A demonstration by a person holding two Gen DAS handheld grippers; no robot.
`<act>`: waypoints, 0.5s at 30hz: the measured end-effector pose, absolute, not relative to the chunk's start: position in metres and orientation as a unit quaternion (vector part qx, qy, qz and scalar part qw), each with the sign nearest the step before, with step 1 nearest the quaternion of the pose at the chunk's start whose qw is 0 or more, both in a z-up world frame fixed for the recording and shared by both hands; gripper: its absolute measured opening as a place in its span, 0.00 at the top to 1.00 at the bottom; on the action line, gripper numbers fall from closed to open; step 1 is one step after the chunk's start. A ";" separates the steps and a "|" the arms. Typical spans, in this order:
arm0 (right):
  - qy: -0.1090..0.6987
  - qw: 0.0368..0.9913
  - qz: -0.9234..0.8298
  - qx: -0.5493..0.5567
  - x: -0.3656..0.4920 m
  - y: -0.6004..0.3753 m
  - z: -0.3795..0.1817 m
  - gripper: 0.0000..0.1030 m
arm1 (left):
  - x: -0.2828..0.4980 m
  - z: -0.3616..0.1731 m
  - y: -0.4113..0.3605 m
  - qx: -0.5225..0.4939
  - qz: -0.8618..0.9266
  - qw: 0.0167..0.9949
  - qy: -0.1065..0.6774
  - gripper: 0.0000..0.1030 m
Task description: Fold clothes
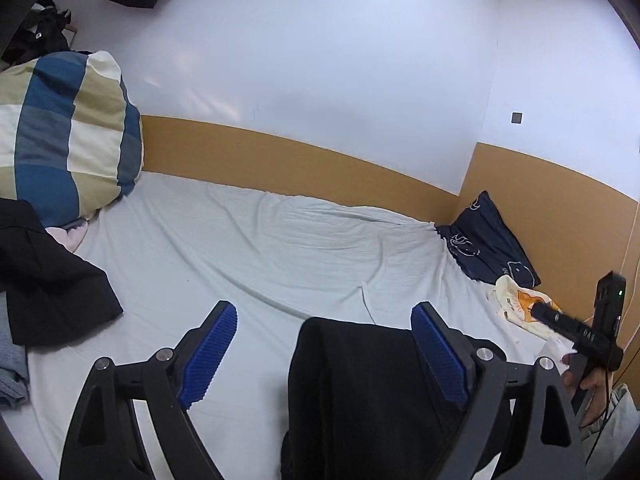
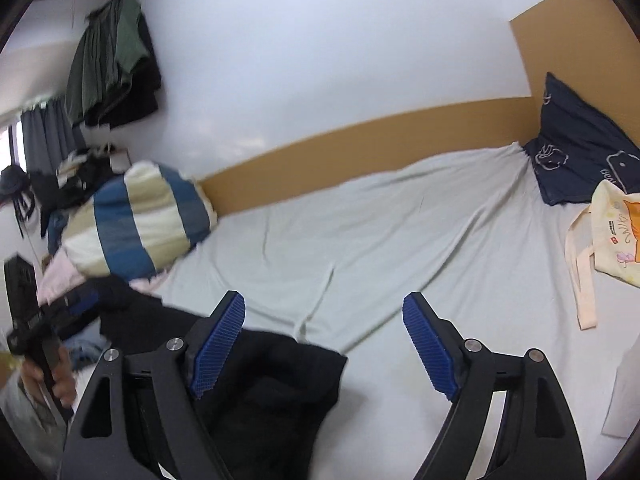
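A black garment (image 1: 360,392) lies bunched on the pale grey bedsheet (image 1: 260,248). My left gripper (image 1: 324,310) is open above it, and the cloth's right edge lies against the right blue pad (image 1: 438,356). In the right wrist view the same black garment (image 2: 272,392) lies low and left, under the left blue pad (image 2: 220,348). My right gripper (image 2: 324,300) is open over bare sheet (image 2: 380,240), with nothing between its fingers. A second black garment (image 1: 52,280) lies at the bed's left side.
A checked blue and cream duvet bundle (image 1: 68,132) fills the left end of the bed. A navy pillow (image 1: 488,240) and a cream tote bag (image 2: 616,224) lie at the right end. An orange-brown board (image 1: 300,164) lines the wall. Clothes (image 2: 112,68) hang on the wall. A hand (image 1: 592,388) holds the other gripper.
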State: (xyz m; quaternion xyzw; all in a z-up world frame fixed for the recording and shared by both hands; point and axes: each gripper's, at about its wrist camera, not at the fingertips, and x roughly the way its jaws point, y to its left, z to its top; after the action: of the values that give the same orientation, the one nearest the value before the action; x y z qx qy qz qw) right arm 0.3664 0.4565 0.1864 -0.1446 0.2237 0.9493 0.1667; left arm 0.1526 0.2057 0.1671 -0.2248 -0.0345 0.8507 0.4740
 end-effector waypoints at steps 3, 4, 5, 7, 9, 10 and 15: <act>0.249 0.145 0.950 -0.123 0.355 0.440 0.199 0.14 | 0.182 0.154 0.214 -0.218 0.853 0.475 0.000 0.12; 0.247 0.129 0.949 -0.147 0.338 0.430 0.191 0.14 | 0.191 0.146 0.220 -0.216 0.855 0.472 0.014 0.11; 0.237 0.122 0.948 -0.173 0.322 0.420 0.178 0.14 | 0.199 0.136 0.227 -0.215 0.856 0.469 0.028 0.11; 0.214 0.124 0.943 -0.221 0.294 0.407 0.144 0.14 | 0.201 0.113 0.244 -0.230 0.858 0.457 0.047 0.11; 0.210 0.138 0.938 -0.239 0.284 0.410 0.116 0.14 | 0.197 0.089 0.256 -0.251 0.859 0.443 0.059 0.11; 0.209 0.146 0.935 -0.247 0.279 0.412 0.102 0.14 | 0.193 0.079 0.259 -0.259 0.857 0.440 0.064 0.10; 0.278 0.112 0.928 -0.219 0.285 0.439 0.097 0.13 | 0.152 0.055 0.251 -0.331 0.816 0.474 -0.033 0.02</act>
State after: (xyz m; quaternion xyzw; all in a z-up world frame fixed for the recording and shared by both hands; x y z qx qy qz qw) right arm 0.2849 0.4387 0.0971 -0.2192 0.2785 0.9284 0.1120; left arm 0.1523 0.2506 0.0553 -0.3309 -0.0327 0.8156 0.4736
